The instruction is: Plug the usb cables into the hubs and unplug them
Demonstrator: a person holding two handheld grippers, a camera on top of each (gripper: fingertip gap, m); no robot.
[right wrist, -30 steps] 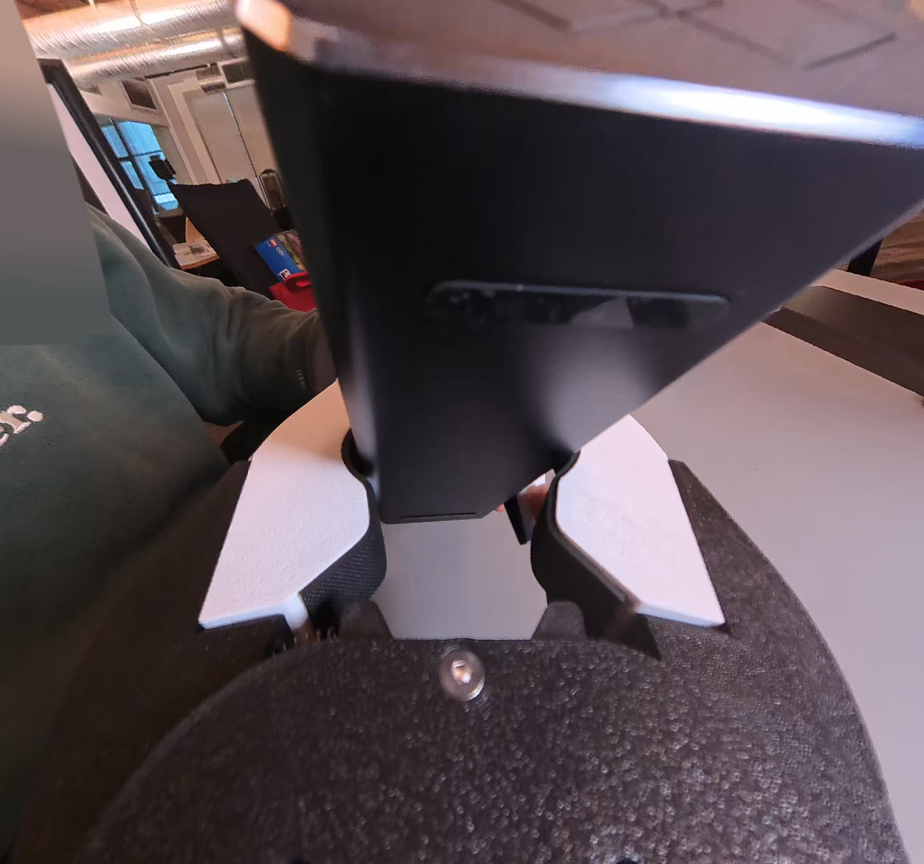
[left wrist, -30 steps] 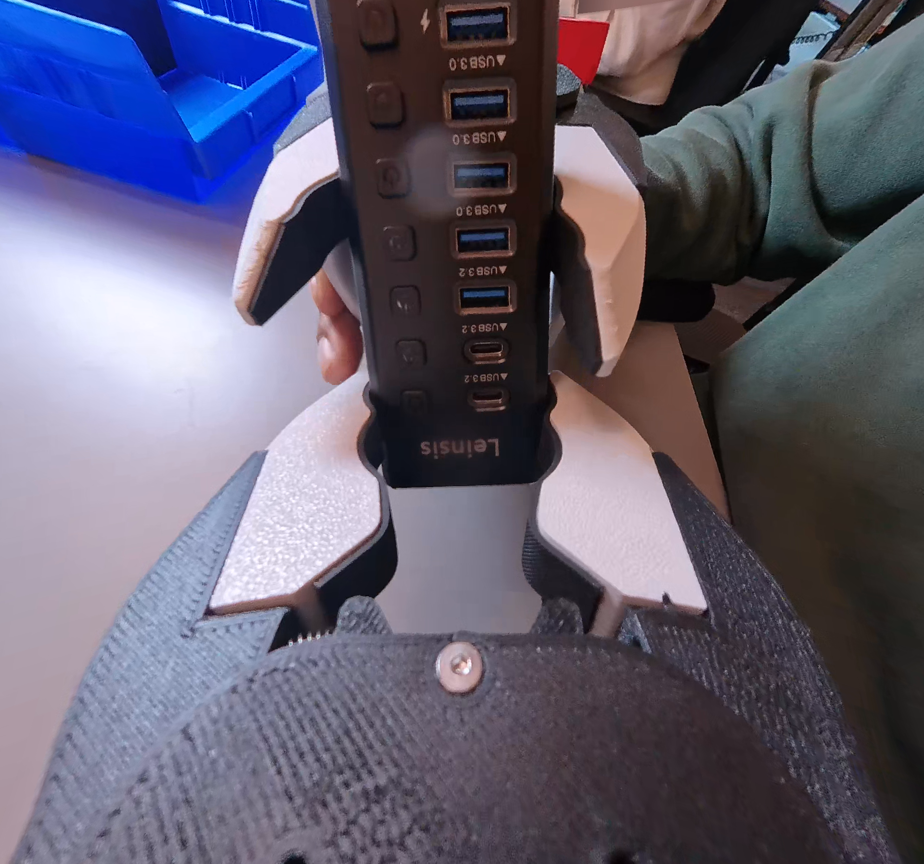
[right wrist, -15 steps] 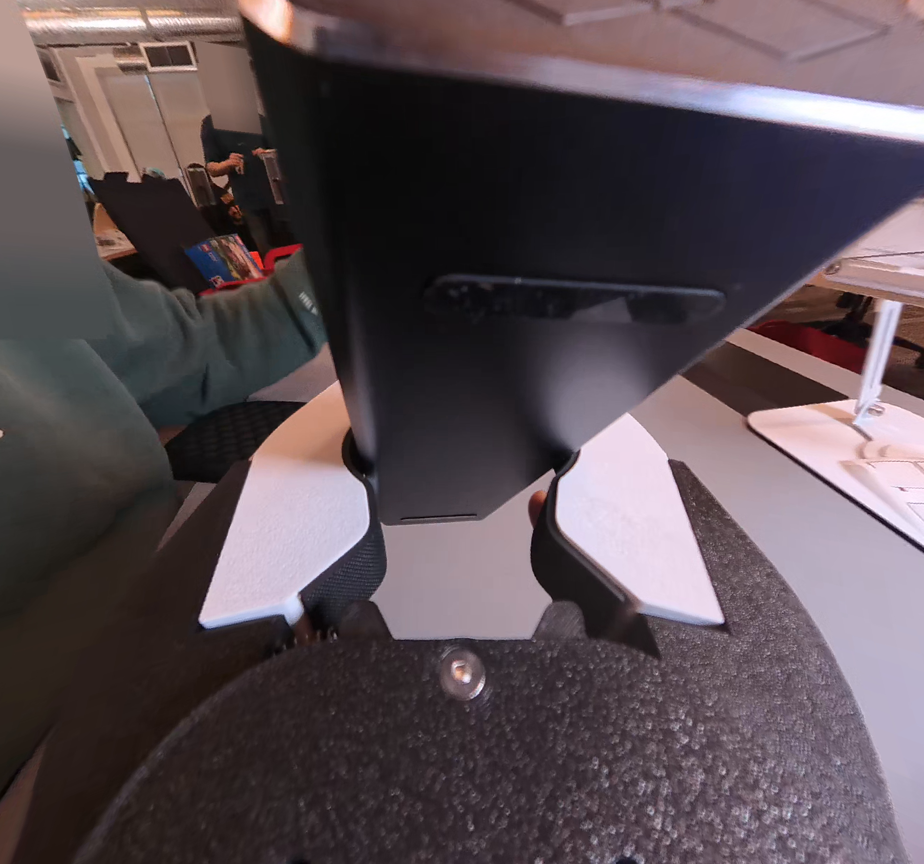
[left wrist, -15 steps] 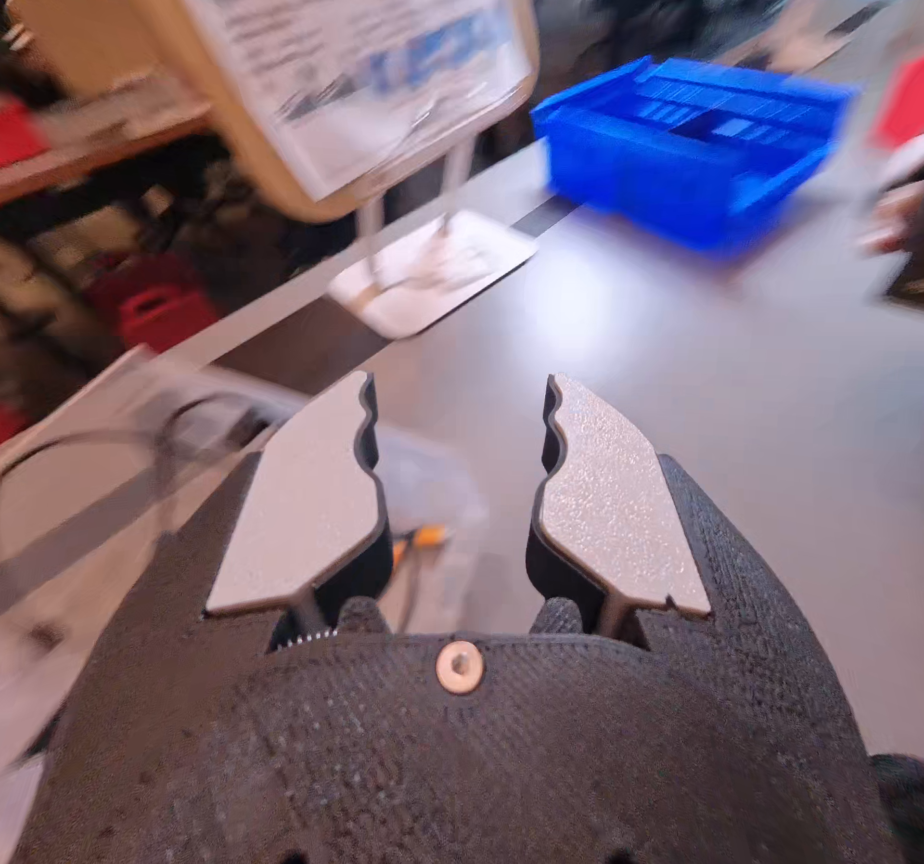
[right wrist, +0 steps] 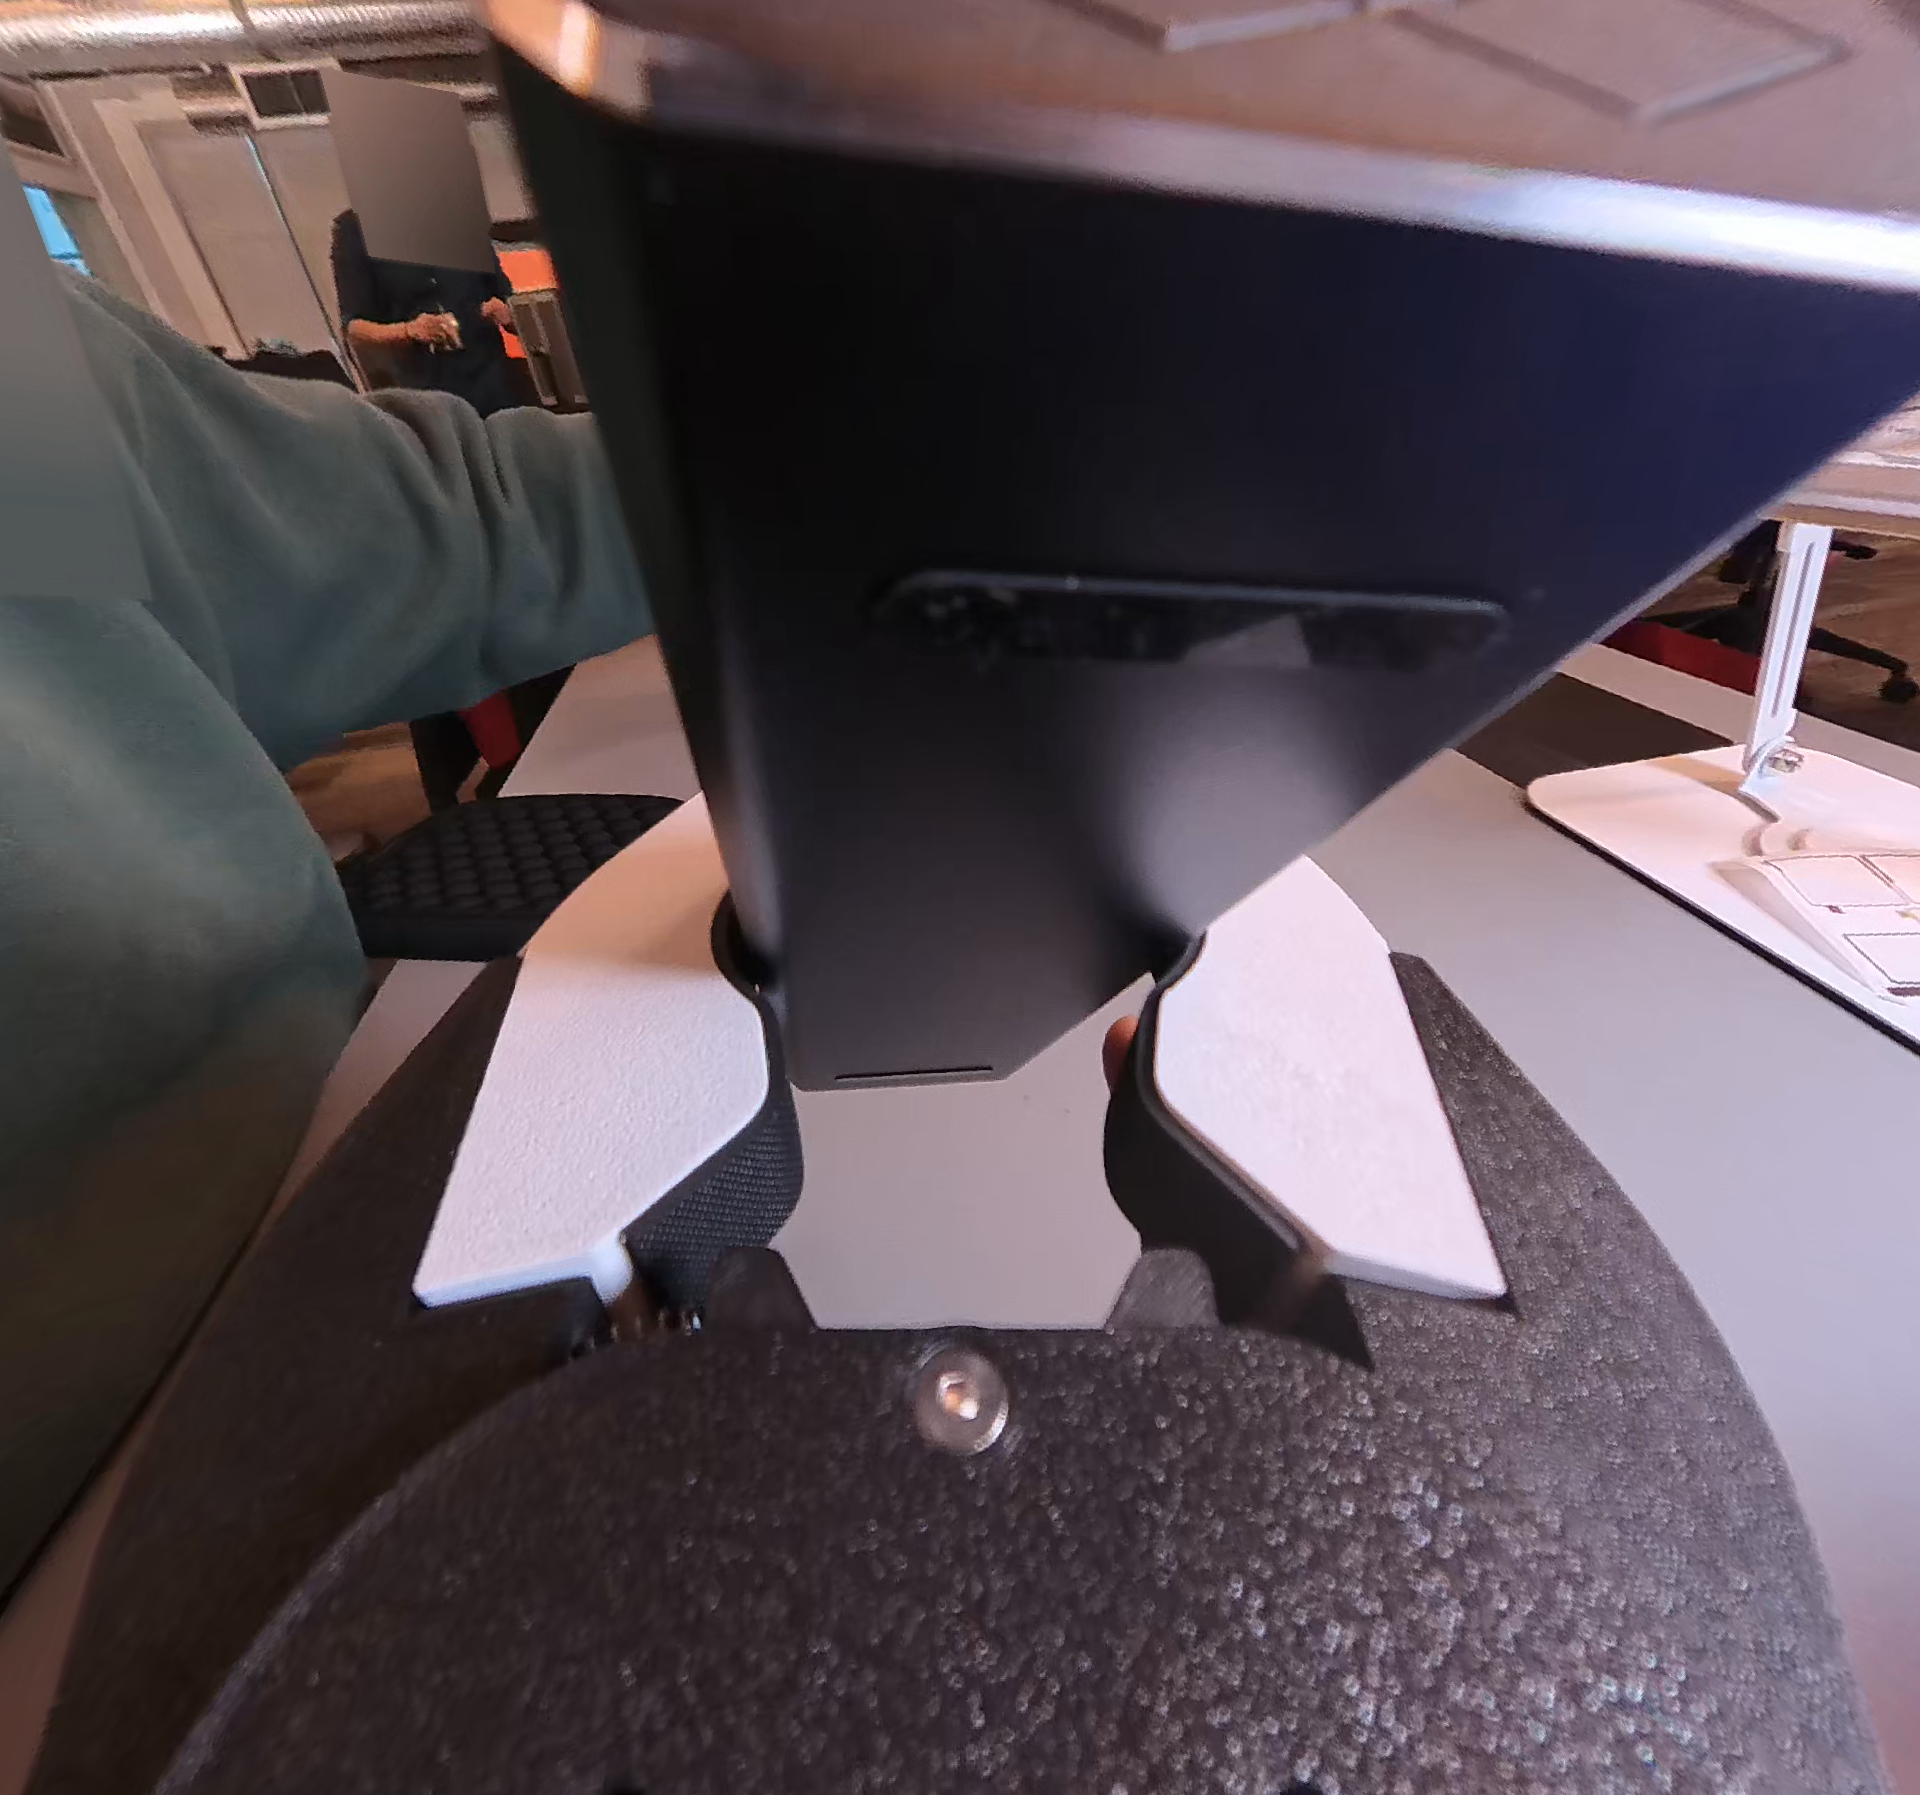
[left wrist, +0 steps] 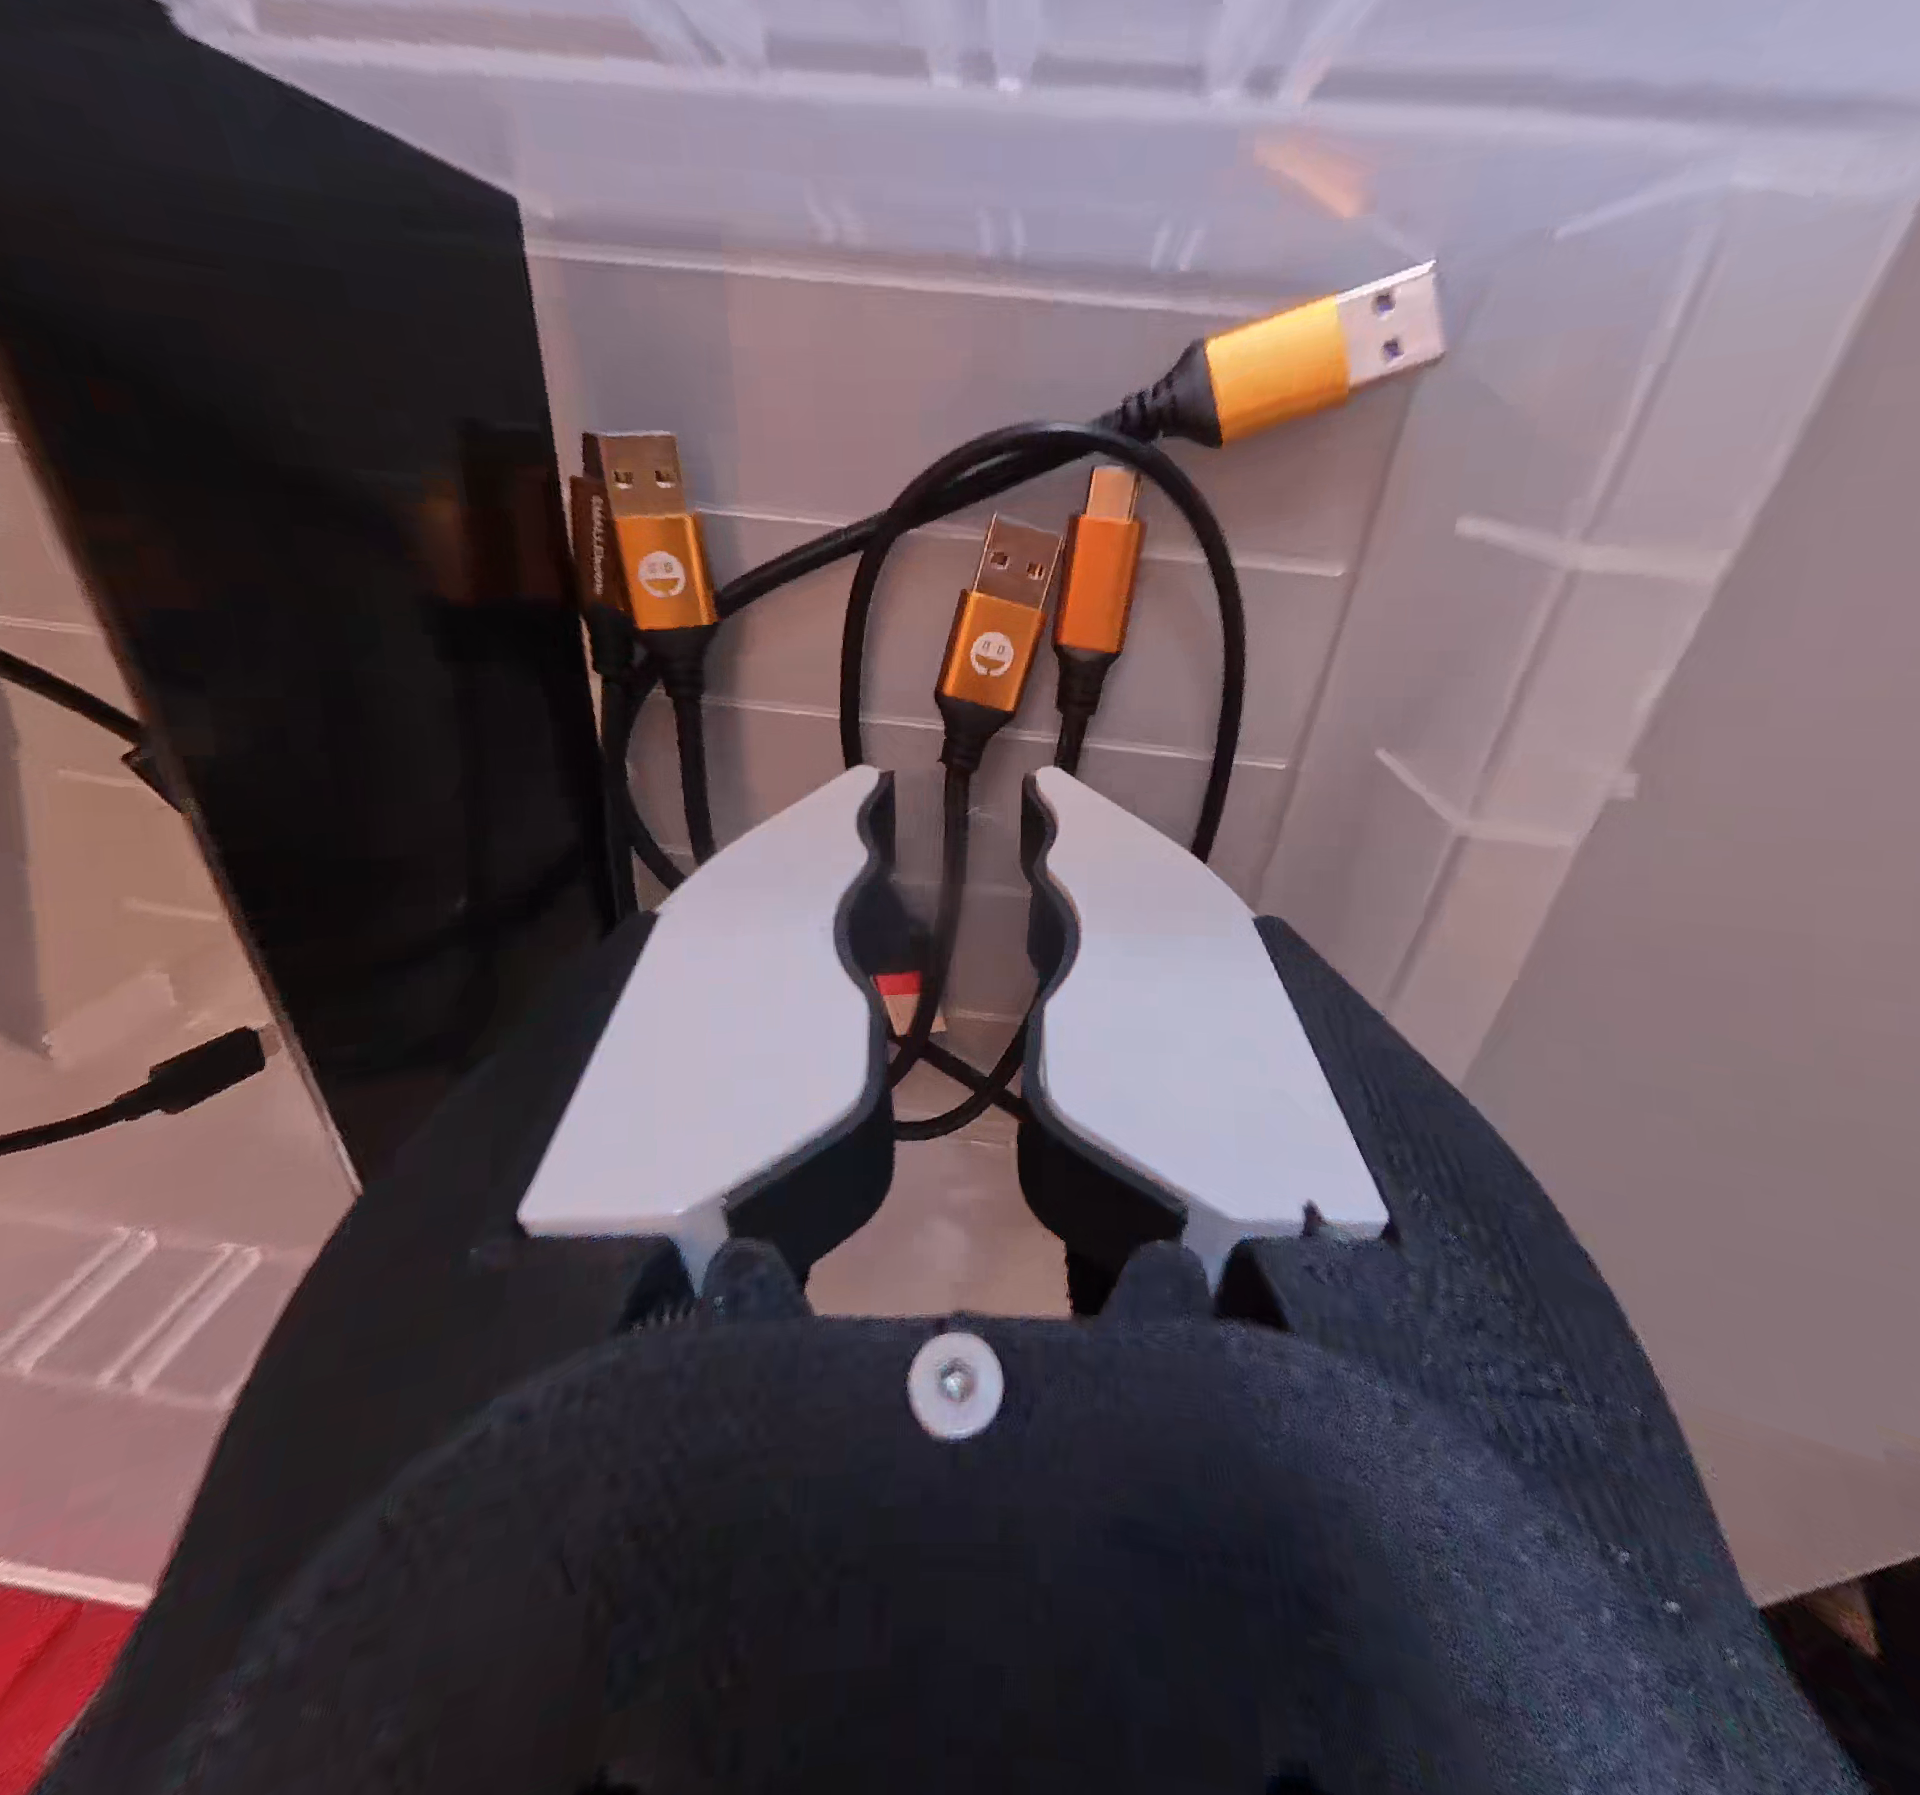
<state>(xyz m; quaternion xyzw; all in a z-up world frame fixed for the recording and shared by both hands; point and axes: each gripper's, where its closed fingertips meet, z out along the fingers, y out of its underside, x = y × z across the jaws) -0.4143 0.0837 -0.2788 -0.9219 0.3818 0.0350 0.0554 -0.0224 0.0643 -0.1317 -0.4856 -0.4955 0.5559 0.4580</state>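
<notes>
Left hand-held gripper [left wrist: 956, 789] released the hub [right wrist: 1039, 519], now slightly open around a cable [left wrist: 951, 872]; right stays clamped.

Five orange plugs [left wrist: 1309, 363] show in the clear bin [left wrist: 1039, 135], on black cables [left wrist: 1216, 665]. One black hub [right wrist: 1039, 550] shows. Two grippers, one per view.

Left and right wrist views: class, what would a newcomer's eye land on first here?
In the left wrist view, a cluster of orange-shelled USB plugs on black cables lies against a translucent plastic bin wall, straight ahead of the open left gripper. In the right wrist view, a large black rectangular hub fills the frame, clamped in the right gripper.
</notes>
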